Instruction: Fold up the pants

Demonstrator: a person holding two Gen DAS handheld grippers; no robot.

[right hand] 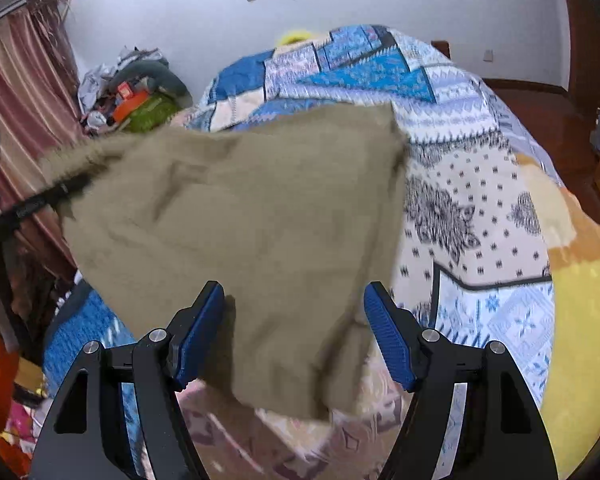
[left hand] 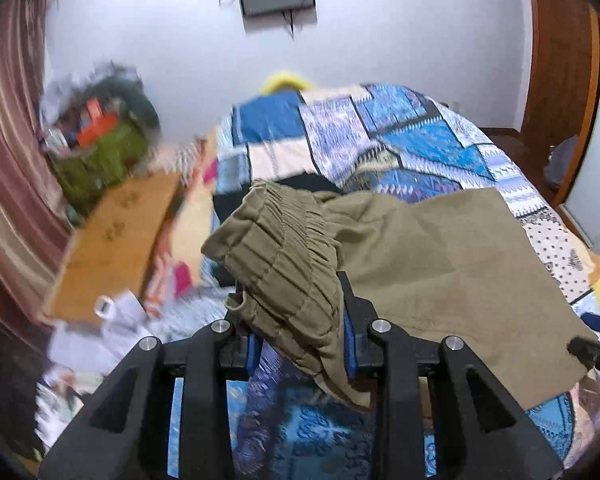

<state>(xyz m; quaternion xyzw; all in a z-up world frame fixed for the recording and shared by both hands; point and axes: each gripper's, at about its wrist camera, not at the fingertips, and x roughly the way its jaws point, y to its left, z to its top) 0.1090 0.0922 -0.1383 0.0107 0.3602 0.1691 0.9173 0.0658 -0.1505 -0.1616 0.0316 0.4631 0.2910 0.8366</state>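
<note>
Khaki pants (left hand: 440, 248) lie partly raised over the patchwork bed quilt (left hand: 380, 140). My left gripper (left hand: 292, 292) is shut on their gathered elastic waistband (left hand: 284, 240), which bunches up between the blue pads and hangs over the left finger. In the right wrist view the pants (right hand: 240, 200) stretch from the left gripper (right hand: 66, 190) at the upper left down to my right gripper (right hand: 295, 288). A corner of the cloth hangs between its wide-apart blue pads, and neither pad presses on it. The right gripper (left hand: 594, 334) also peeks in at the left wrist view's right edge.
A dark garment (left hand: 308, 184) lies on the quilt behind the waistband. Left of the bed are a wooden board (left hand: 116, 232), scattered papers (left hand: 100, 332) and a cluttered pile with a green bag (left hand: 100, 152). A striped curtain (left hand: 4, 160) hangs at left; a wooden door (left hand: 560, 80) stands at right.
</note>
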